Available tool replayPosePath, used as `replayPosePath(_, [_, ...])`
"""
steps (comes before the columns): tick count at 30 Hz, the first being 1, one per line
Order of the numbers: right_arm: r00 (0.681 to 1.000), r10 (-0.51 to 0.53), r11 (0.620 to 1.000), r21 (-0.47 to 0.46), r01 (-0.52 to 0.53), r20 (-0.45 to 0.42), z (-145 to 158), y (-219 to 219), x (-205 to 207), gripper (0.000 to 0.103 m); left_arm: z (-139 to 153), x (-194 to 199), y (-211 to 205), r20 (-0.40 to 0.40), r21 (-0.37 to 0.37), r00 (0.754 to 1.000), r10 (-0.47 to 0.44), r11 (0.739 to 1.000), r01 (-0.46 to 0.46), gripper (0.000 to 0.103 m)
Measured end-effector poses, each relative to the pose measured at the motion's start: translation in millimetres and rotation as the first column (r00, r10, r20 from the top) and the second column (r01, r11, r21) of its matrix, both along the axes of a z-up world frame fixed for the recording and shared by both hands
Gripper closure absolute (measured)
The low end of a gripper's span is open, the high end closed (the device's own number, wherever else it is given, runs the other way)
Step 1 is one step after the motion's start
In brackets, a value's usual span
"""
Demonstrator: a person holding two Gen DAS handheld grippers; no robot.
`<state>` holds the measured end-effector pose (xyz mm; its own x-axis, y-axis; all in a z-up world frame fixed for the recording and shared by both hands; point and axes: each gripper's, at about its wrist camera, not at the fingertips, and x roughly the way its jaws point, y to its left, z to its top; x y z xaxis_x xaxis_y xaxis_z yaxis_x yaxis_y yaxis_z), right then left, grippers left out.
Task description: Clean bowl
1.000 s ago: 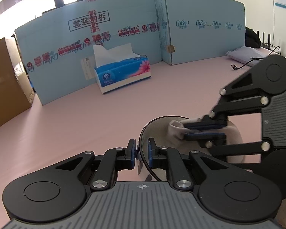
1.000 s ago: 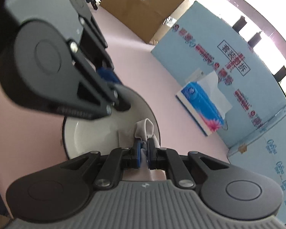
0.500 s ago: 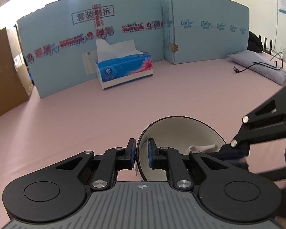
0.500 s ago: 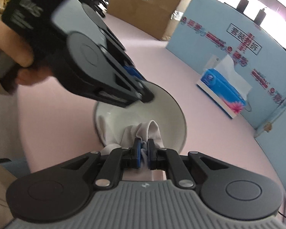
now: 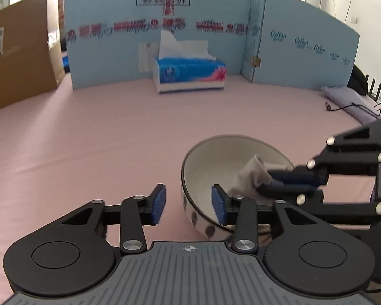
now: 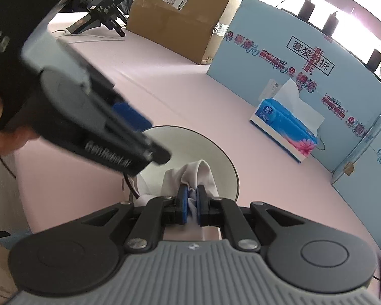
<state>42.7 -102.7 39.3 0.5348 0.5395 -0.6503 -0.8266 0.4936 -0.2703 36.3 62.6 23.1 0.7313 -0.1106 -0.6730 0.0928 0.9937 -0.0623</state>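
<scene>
A white bowl (image 5: 216,162) with a dark rim and dark spots outside sits tilted on the pink table, also in the right wrist view (image 6: 190,147). My left gripper (image 5: 188,203) is open, its fingers straddling the bowl's near rim without gripping. My right gripper (image 6: 191,199) is shut on a pale grey cloth (image 6: 198,172) and holds it inside the bowl; it enters the left wrist view from the right (image 5: 271,180), with the cloth (image 5: 251,175) against the bowl's inner wall.
A blue tissue box (image 5: 189,76) stands at the back before a light blue cardboard screen (image 5: 165,38). A brown carton (image 5: 20,58) is at the left. A cable and pouch (image 5: 348,101) lie at the right. Another gripper device (image 6: 99,17) rests far off.
My left gripper has opened and let go of the bowl's rim. The bowl has tipped down toward the table. My right gripper still holds the cloth in the bowl.
</scene>
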Motion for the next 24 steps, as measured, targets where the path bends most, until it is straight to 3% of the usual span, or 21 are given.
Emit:
replayPosePath(3, [1.000,0.006,1.000,-0.001,-0.006,0.007,-0.1,-1.1,-1.7,0.096,0.0,2.9,-4.6,0.002,0.030,1.000,-0.011,0.999,0.011,0.078])
replayPosePath(6, [1.000,0.003,1.000,-0.003,-0.003,0.006,0.2,-5.6,-2.7,0.096,2.2,2.5,-14.8,0.015,0.112,0.998,-0.057,0.992,0.055,0.081])
replayPosePath(13, [0.998,0.023,1.000,0.022,-0.022,-0.053,4.7,-14.6,-1.4,0.096,11.7,10.7,-16.2,0.032,0.133,0.995,-0.098,0.987,0.093,0.095])
replayPosePath(20, [0.990,0.046,0.999,0.004,-0.046,-0.130,6.1,-12.9,4.8,0.096,19.9,16.4,-29.0,0.042,0.184,0.987,-0.156,0.972,0.146,0.095])
replayPosePath(24, [0.989,0.052,0.997,-0.054,-0.060,-0.142,-0.7,-11.0,6.8,0.096,25.8,9.7,-38.7,0.071,0.214,0.980,-0.188,0.962,0.169,0.094])
